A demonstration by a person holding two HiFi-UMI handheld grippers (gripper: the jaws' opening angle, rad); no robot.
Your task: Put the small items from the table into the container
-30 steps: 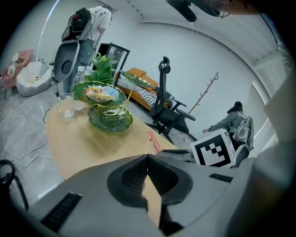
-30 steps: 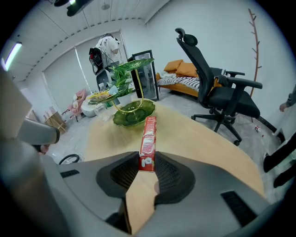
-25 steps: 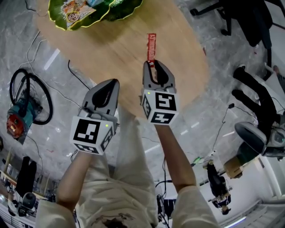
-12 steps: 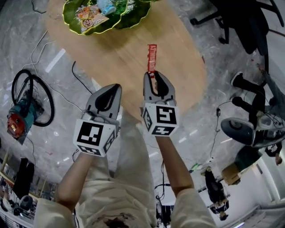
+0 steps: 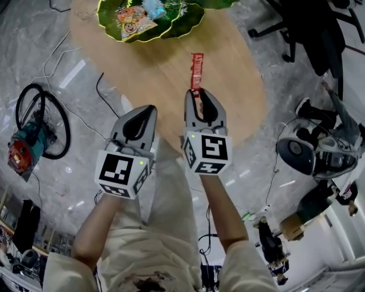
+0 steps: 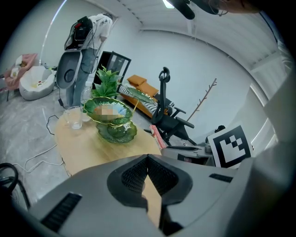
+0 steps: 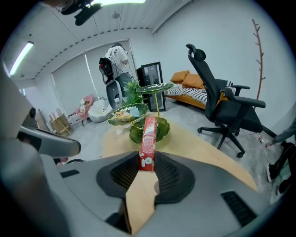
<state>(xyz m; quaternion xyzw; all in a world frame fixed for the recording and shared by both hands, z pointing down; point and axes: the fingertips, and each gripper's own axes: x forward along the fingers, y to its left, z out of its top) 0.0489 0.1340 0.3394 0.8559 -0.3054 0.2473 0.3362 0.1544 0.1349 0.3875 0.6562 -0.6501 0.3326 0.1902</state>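
A long red snack packet (image 5: 197, 71) sticks out forward from my right gripper (image 5: 198, 94), which is shut on its near end above the wooden table (image 5: 159, 68). In the right gripper view the packet (image 7: 149, 139) points toward the green leaf-shaped tiered dish (image 7: 162, 129). That dish (image 5: 188, 20) stands at the table's far end, with snack packets (image 5: 132, 17) in its upper tray. My left gripper (image 5: 149, 108) hovers beside the right one over the table's near edge, shut and empty. The left gripper view also shows the dish (image 6: 127, 134) and the red packet (image 6: 157, 137).
A clear glass (image 6: 74, 116) stands on the table left of the dish. A black cable (image 5: 108, 94) runs off the table's left edge to the floor, where a cable reel (image 5: 34, 122) lies. A black office chair (image 7: 226, 111) stands right of the table.
Both grippers have risen slightly, the red packet still in the right one. The head view has shifted, so more of the green dish shows at the top.
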